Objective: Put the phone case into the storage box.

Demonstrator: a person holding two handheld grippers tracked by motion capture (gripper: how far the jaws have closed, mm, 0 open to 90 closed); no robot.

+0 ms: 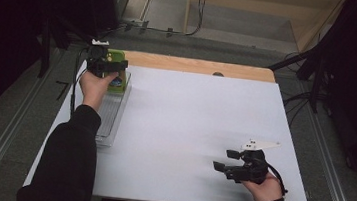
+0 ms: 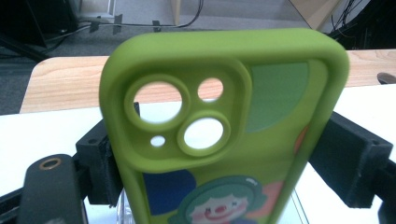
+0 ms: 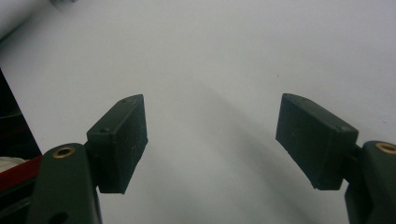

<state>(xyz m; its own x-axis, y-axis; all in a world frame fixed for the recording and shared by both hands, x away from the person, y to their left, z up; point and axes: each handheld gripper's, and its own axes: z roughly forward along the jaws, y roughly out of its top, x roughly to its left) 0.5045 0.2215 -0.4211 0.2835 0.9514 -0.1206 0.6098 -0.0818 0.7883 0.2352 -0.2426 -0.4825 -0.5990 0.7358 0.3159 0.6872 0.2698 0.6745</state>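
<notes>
A: My left gripper point(image 1: 106, 65) clamps the green phone case point(image 2: 224, 135) at ten o'clock, over the clear tray point(image 1: 110, 118).

B: Risk?

A: Soft silicone could flex and slip crooked. My right gripper point(image 3: 210, 140) gapes empty at five o'clock.

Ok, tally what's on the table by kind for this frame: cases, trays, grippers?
Green phone case, clamped in the left gripper: 1
Clear tray at the table's left edge: 1
Grippers, counting the right gripper with its jaws apart over the bare white tabletop: 2
Total: 4
</notes>
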